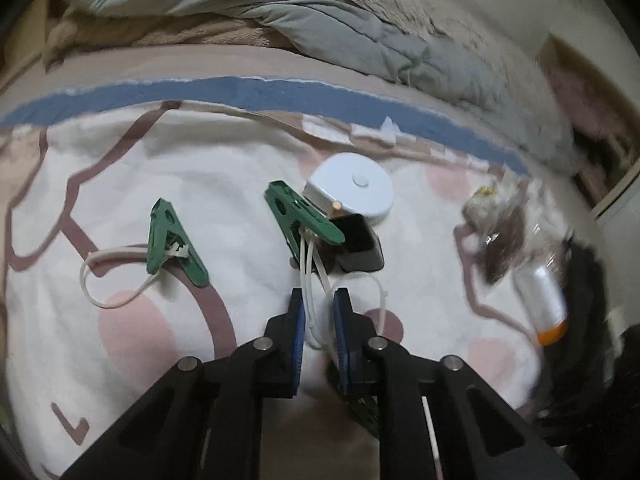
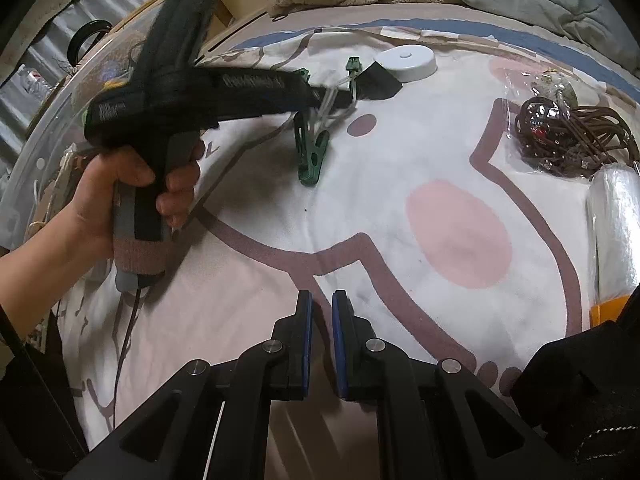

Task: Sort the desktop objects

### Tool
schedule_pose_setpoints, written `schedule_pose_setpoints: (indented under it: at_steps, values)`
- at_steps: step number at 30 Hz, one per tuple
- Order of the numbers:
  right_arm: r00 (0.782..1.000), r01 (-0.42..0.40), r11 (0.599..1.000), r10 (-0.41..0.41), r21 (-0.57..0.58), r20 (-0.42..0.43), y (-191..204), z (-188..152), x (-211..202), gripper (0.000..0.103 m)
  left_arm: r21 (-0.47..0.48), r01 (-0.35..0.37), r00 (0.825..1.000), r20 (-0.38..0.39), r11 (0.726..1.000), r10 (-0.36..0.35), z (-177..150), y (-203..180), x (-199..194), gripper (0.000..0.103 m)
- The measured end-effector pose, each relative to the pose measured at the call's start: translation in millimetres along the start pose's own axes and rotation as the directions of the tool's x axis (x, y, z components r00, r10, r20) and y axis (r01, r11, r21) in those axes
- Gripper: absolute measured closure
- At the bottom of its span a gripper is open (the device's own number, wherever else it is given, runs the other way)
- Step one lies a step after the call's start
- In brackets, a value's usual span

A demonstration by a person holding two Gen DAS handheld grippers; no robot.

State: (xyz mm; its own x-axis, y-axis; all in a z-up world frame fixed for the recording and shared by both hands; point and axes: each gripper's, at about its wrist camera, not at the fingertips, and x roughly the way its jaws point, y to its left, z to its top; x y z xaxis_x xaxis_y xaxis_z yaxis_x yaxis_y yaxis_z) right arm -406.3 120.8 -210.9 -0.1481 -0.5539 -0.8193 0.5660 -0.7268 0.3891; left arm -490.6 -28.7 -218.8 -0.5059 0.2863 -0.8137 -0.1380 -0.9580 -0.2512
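The left gripper point(image 1: 318, 304) is pinched on the white cord point(image 1: 308, 280) of a green clip point(image 1: 302, 216) at twelve o'clock, beside the white tape measure point(image 1: 352, 192). Only the right view shows the hand point(image 2: 120, 196) gripping it; the right gripper point(image 2: 322, 308) is closed, empty, over the blanket point(image 2: 400, 140).

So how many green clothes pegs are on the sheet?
3 pegs: one at left, one against the white round case, one mostly hidden beneath the left gripper, which pinches a white cord.

Three green clips point(image 1: 172, 242), one white puck point(image 1: 352, 192)
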Motion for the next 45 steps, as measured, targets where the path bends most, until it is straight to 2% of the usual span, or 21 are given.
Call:
schedule_pose_setpoints:
  at_steps: [2,6,11,15,20,31,32,34,36,37,40,43,44,45]
  values:
    - [1.0,0.004,1.0,-0.004,-0.001,0.0,2,0,1,0.093,-0.005,-0.007,1.0,-0.003,1.0,0.007,1,0,0,0.089]
    - [1.0,0.011,1.0,-0.011,-0.006,0.001,4,0,2,0.093,-0.005,-0.002,1.0,-0.008,1.0,0.002,-1,2,-2,0.097]
    - [1.0,0.02,1.0,-0.02,0.001,-0.001,-3,-1,-1,0.093,0.015,0.017,0.999,-0.03,1.0,-0.017,-12,2,-14,0.098]
    - [0.999,0.044,0.999,-0.044,0.008,-0.001,-1,1,0,0.092,0.056,0.04,0.998,-0.043,0.998,-0.038,-31,-5,-30,0.099]
    - [0.999,0.046,0.996,-0.046,0.07,0.0,-4,-6,-3,0.092,0.097,0.087,0.994,-0.082,0.992,-0.079,-61,-16,-53,0.099]
    - [0.998,0.067,0.996,-0.066,0.062,-0.012,5,-49,-31,0.092,0.162,0.135,0.979,-0.174,0.978,-0.106,-134,-29,-104,0.098]
    - [0.997,0.072,0.995,-0.071,0.064,-0.014,7,-53,-33,0.09,0.162,0.143,0.977,-0.182,0.976,-0.113,-141,-30,-110,0.099]
    - [0.997,0.074,0.995,-0.073,0.065,-0.019,12,-62,-37,0.072,0.156,0.161,0.972,-0.197,0.975,-0.129,-153,-32,-119,0.098]
    - [0.999,0.045,0.998,-0.044,0.053,-0.023,21,-69,-41,0.023,0.148,0.181,0.966,-0.213,0.972,-0.147,-165,-34,-128,0.098]
    - [0.998,0.045,0.998,-0.044,0.031,-0.033,28,-75,-45,0.019,0.143,0.195,0.961,-0.224,0.97,-0.16,-173,-35,-133,0.098]
    - [0.988,0.131,0.987,-0.138,-0.093,-0.072,59,-86,-42,0.018,0.152,0.219,0.953,-0.244,0.964,-0.178,-188,-41,-144,0.098]
    - [0.985,0.15,0.982,-0.158,-0.112,-0.072,76,-99,-48,0.013,0.168,0.242,0.942,-0.277,0.956,-0.189,-203,-47,-152,0.098]
    - [0.984,0.155,0.982,-0.163,-0.112,-0.071,80,-102,-50,0.01,0.182,0.236,0.943,-0.28,0.955,-0.18,-207,-48,-155,0.092]
    - [0.984,0.154,0.982,-0.162,-0.106,-0.07,83,-106,-53,0.007,0.188,0.241,0.942,-0.282,0.952,-0.182,-210,-49,-157,0.08]
